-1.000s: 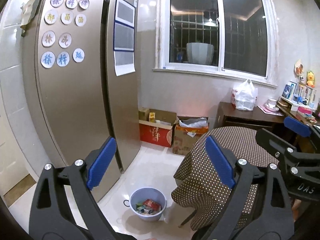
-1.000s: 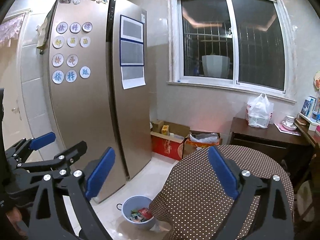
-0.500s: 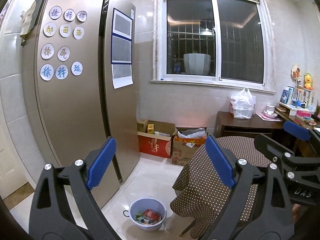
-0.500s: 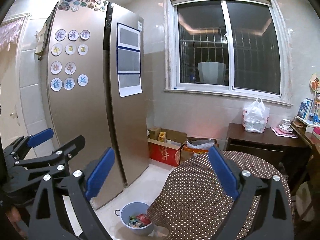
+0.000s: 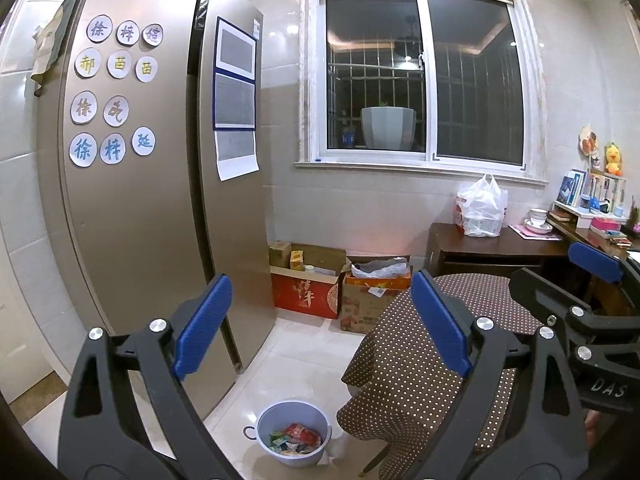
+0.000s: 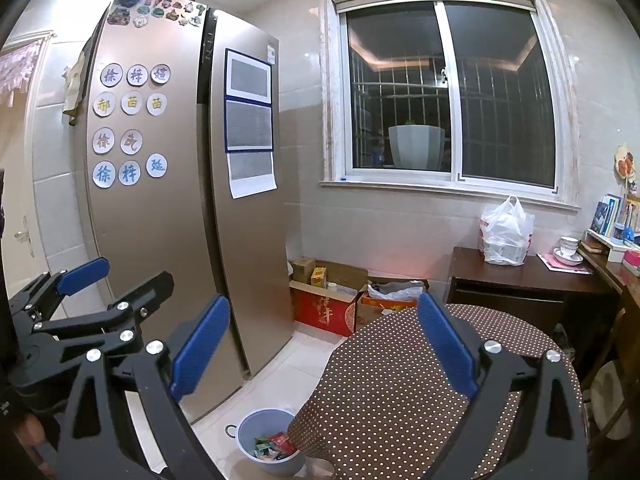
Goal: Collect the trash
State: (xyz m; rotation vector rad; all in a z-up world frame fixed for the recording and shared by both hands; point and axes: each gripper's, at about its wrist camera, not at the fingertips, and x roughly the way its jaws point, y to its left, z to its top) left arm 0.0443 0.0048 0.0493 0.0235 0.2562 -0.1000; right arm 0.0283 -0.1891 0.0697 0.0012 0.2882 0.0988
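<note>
Lavender-blue bucket (image 5: 294, 438), brown white-dotted tablecloth (image 5: 404, 364), bronze fridge (image 5: 160, 208); seemingly red carton (image 5: 306, 294)

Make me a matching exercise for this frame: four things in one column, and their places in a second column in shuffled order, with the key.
Things:
1. bucket of wrappers
2. white plastic bag
3. red cardboard box
4. round character magnets

Places:
A. on the dark wooden desk below the window
B. on the refrigerator door
C. on the floor against the wall, right of the refrigerator
D. on the floor beside the polka-dot tablecloth

Pairs: 1-D, 2-A, 3-C, 4-B
</note>
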